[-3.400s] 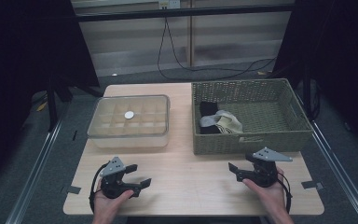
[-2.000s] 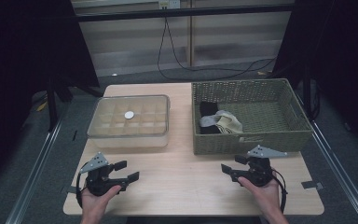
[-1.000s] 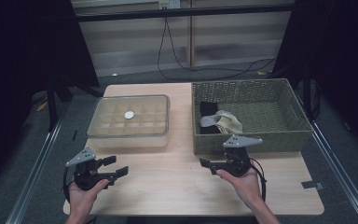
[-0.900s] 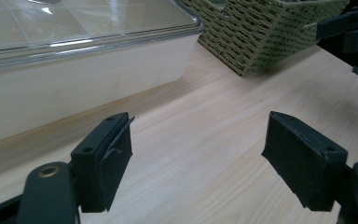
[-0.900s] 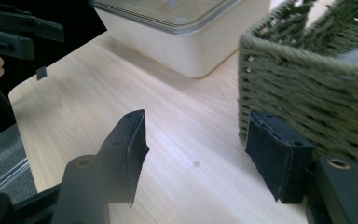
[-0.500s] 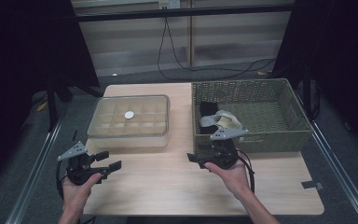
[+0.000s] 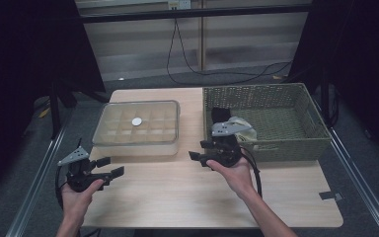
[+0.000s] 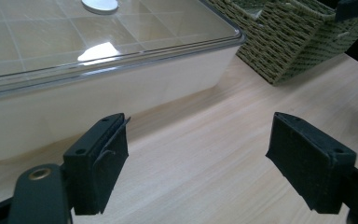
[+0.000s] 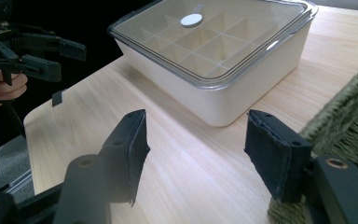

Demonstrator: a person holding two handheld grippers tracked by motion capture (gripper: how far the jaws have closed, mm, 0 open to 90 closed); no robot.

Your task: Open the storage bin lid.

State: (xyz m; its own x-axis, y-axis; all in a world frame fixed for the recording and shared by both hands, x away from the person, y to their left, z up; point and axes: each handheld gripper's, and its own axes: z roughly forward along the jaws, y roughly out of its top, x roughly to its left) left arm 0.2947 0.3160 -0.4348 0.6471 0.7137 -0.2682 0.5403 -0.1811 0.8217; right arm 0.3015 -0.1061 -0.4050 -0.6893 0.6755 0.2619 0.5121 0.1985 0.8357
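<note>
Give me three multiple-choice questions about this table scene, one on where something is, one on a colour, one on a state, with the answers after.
1. Where is the wicker basket relative to the clear-lidded box?
A. To its right
B. To its left
C. Stacked on it

2. What colour is the basket?
A. Red
B. Olive green
C. Blue

3. How are the right tongs?
A. Shut on the lid
C. Shut on a cloth
B. Open and empty

Answers: 1 A, the high view shows the basket on the table's right half, the box on the left. 2 B, its weave is olive green in all views. 3 B, the right gripper view shows both jaws apart with bare tabletop between.
</note>
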